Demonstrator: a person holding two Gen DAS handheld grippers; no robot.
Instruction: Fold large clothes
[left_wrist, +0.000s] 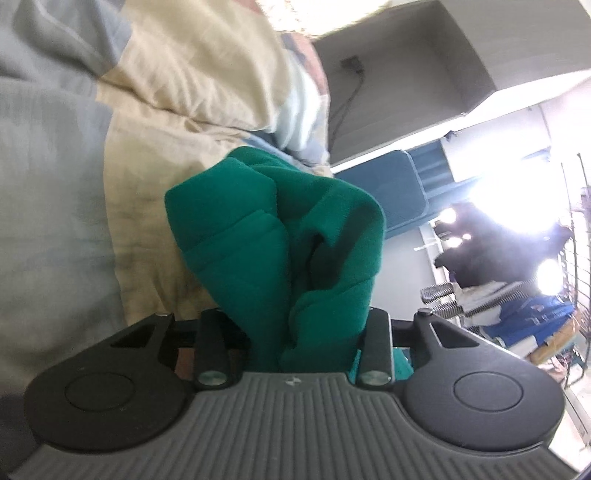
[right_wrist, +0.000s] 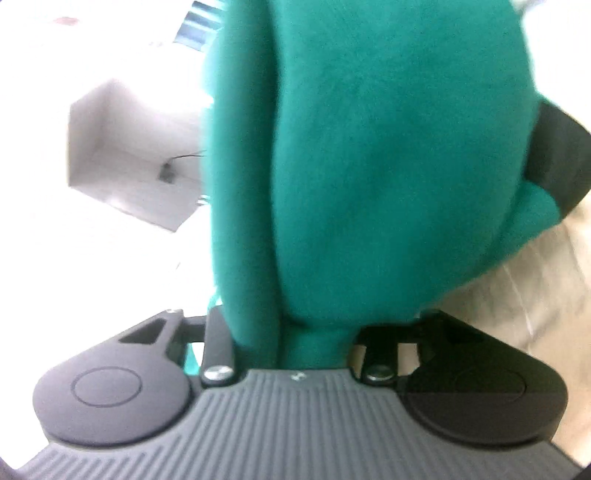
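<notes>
- Bedding (left_wrist: 55, 184) fills the left of my left wrist view: a grey-blue sheet with a cream cover (left_wrist: 177, 92) rumpled over it, creased and bunched toward the top.
- Behind the bedding a grey wall (left_wrist: 399, 74) carries a dark socket with a cable hanging from it; further right the room is washed out by bright light, and only a blue panel (left_wrist: 399, 177) and some clutter can be made out.
- My right wrist view is blurred; its left side is blown out white, with a grey boxy shape (right_wrist: 125, 155) there and the cream cover (right_wrist: 517, 288) at lower right.
- Green garment (right_wrist: 369, 147): thick fleece-like cloth. It covers most of my right view, hanging in broad smooth folds, with a dark band at its right edge that I cannot identify.
- In my left view the same garment (left_wrist: 280, 236) is bunched into a lumpy wad of folds standing out ahead of the fingers, in front of the cream cover.
- My left gripper (left_wrist: 299, 343) has its fingers pinched onto a thick gather of the green cloth, which fills the whole gap between them.
- My right gripper (right_wrist: 295, 343) likewise clamps a bundle of the garment between its fingers.
</notes>
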